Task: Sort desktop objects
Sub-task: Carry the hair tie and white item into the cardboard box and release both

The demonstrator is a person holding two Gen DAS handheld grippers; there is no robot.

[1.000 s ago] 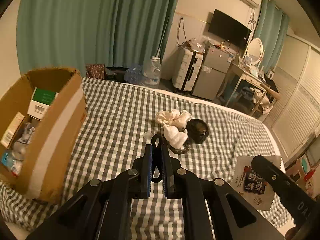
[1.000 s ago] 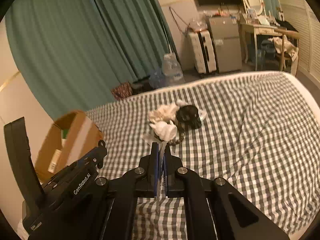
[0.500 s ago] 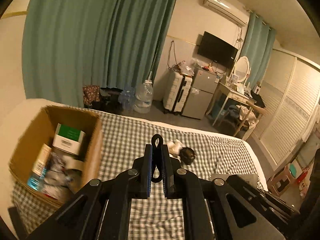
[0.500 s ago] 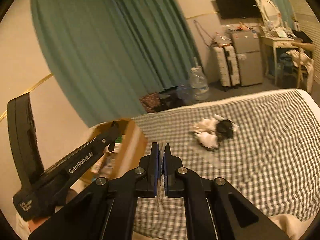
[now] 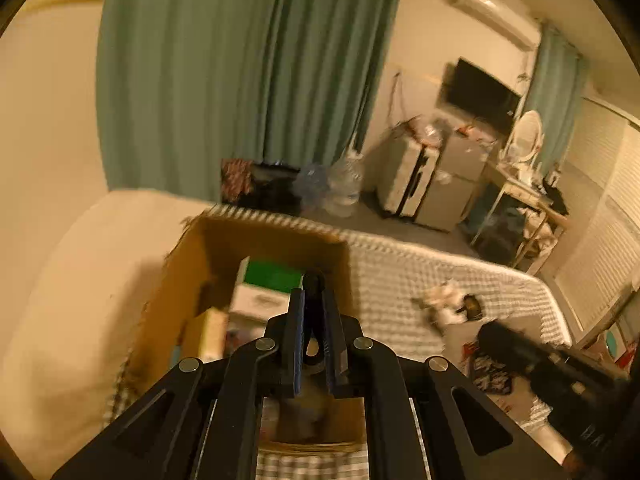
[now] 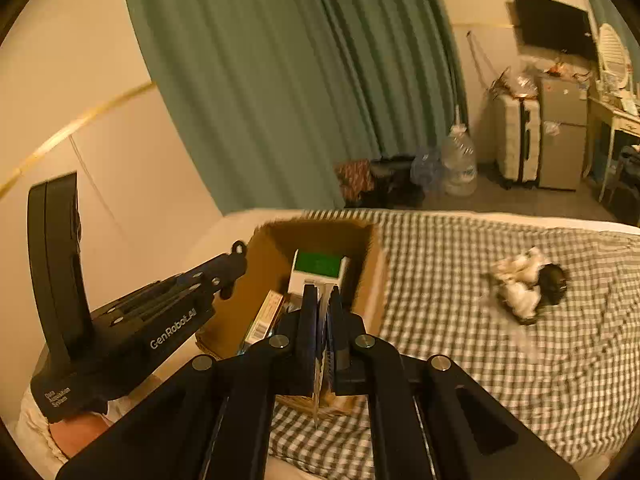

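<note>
My left gripper is shut on a small black loop that sticks up between its fingers. It hangs over the open cardboard box on the checked bed, above a green-and-white carton. My right gripper is shut on a thin flat packet, seen edge-on, just in front of the same box. The left gripper shows at that box's left rim. A heap of white and black soft items lies on the bed to the right.
The bed's checked cover stretches right of the box. A pale wall and green curtain lie behind. Water bottles, a suitcase and a small fridge stand on the floor beyond. A hand holds the left gripper.
Both grippers have risen and swung left, from near the white and black heap to over the cardboard box. Each still grips its item. The heap now sits far to the right.
</note>
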